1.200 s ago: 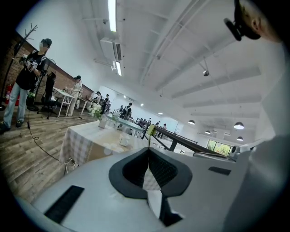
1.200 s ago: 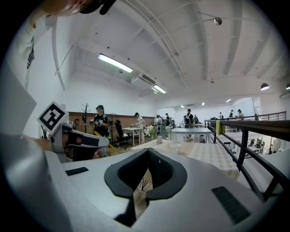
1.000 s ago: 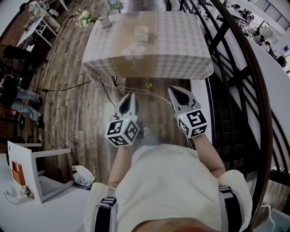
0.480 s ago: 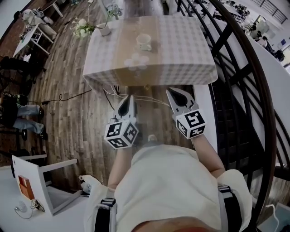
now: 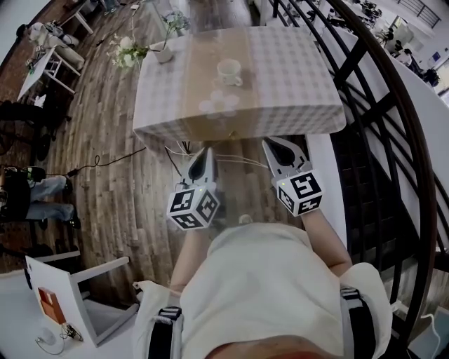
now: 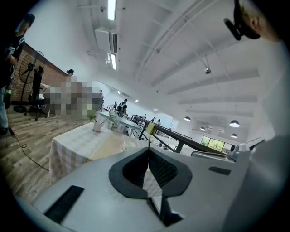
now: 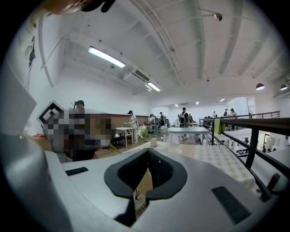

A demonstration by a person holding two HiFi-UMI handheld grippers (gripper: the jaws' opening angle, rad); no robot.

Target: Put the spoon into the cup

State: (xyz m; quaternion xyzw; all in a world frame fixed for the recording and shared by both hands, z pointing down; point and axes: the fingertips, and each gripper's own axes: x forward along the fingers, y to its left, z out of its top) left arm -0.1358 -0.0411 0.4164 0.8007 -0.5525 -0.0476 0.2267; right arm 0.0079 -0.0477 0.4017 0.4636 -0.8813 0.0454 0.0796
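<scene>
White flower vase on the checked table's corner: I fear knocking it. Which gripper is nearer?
Left. The left gripper is short of the checked table, below and slightly right of the white flower vase in the head view; the right gripper is farther right.

**A big open hall with tables**

A wooden floor point(image 5: 126, 189) lies under a table point(image 5: 298, 84) with a checked cloth. More tables point(image 7: 188, 130) stand far off, with people point(image 7: 183, 115) by them. Long lamps point(image 6: 111, 9) shine on the high ceiling point(image 6: 181, 54).
</scene>
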